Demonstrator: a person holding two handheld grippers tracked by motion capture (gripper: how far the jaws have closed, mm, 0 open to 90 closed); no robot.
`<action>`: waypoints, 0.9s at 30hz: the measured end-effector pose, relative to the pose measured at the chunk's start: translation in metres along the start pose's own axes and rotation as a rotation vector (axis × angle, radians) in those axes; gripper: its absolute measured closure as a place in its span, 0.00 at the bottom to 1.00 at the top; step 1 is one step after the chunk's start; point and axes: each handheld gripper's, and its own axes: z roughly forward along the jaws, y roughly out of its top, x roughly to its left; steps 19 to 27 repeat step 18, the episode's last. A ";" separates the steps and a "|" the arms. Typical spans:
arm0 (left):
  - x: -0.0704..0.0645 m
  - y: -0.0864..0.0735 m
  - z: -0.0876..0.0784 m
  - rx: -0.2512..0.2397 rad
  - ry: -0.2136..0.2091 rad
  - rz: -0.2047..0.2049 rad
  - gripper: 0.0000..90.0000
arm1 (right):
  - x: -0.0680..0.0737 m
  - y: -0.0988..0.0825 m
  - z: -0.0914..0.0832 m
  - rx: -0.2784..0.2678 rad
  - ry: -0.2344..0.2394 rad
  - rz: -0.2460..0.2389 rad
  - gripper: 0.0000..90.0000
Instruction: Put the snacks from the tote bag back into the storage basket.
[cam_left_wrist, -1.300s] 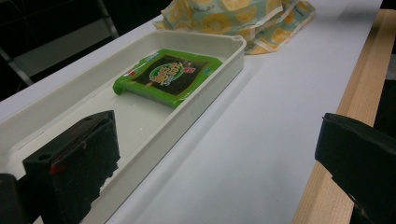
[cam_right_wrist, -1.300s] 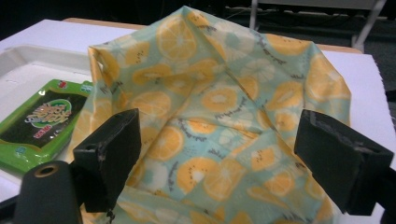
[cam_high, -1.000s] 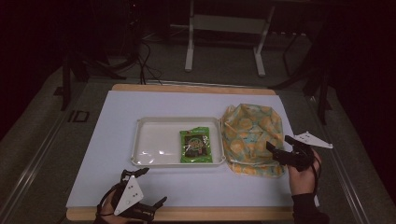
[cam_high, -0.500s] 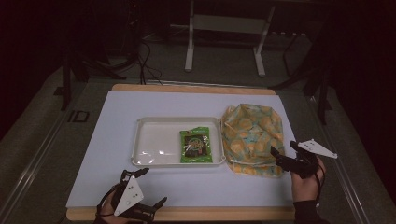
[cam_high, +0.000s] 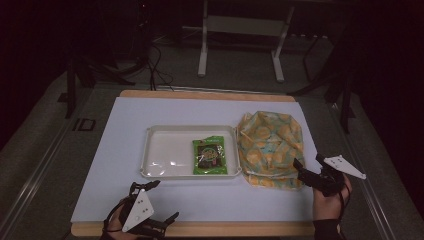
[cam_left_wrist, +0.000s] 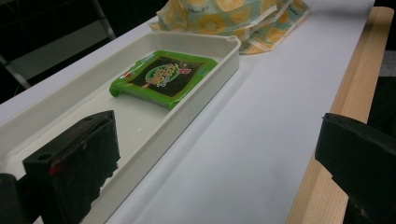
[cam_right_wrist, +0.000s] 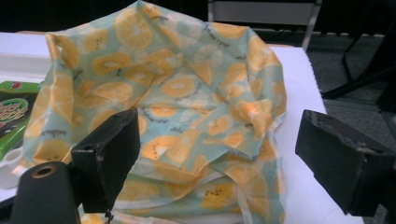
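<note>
Bag (cam_high: 270, 148), the fruit-print fabric one w/ orange and kiwi slices, lies crumpled on the white table cover (cam_high: 125, 130) just right of the tray (cam_high: 165, 150), its left edge touching or very nearly touching the tray's wall. Looks like the work in hand is getting snacks out of the bag and into the tray.

Done so far, judging from how things lie: one green snack packet (cam_high: 210, 156) sits flat in the tray's right part, label up. Rest of the tray is bare.

Right gripper (cam_high: 309, 169) hovers at the bag's near-right corner, jaws spread wide, nothing between them. In the right gripper view the bag fills the gap ahead of the jaws, folds bunched, but no contact yet as far as I can tell. Left gripper (cam_high: 155, 200) rests near the table's front edge, left of centre, jaws also spread and empty; its own view looks along the tray (cam_left_wrist: 187, 116) toward the packet (cam_left_wrist: 163, 78) and the bag (cam_left_wrist: 233, 18) beyond.

Left to do: prob. grip the bag, open it, pull out whatever remains. Can't tell if anything's inside, since the fabric hides it, though it looks fairly flat. So approx one item in, and the next grasp not yet made.
</note>
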 end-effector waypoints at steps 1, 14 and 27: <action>0.000 0.000 0.000 0.000 0.000 0.000 0.00 | 0.000 0.000 0.000 0.000 0.000 0.000 0.15; 0.000 0.000 0.000 0.000 -0.005 -0.003 0.00 | 0.002 -0.002 0.007 0.016 -0.018 -0.013 0.15; 0.000 0.000 0.000 0.000 -0.005 -0.003 0.00 | 0.002 -0.001 0.007 0.015 -0.020 -0.027 0.15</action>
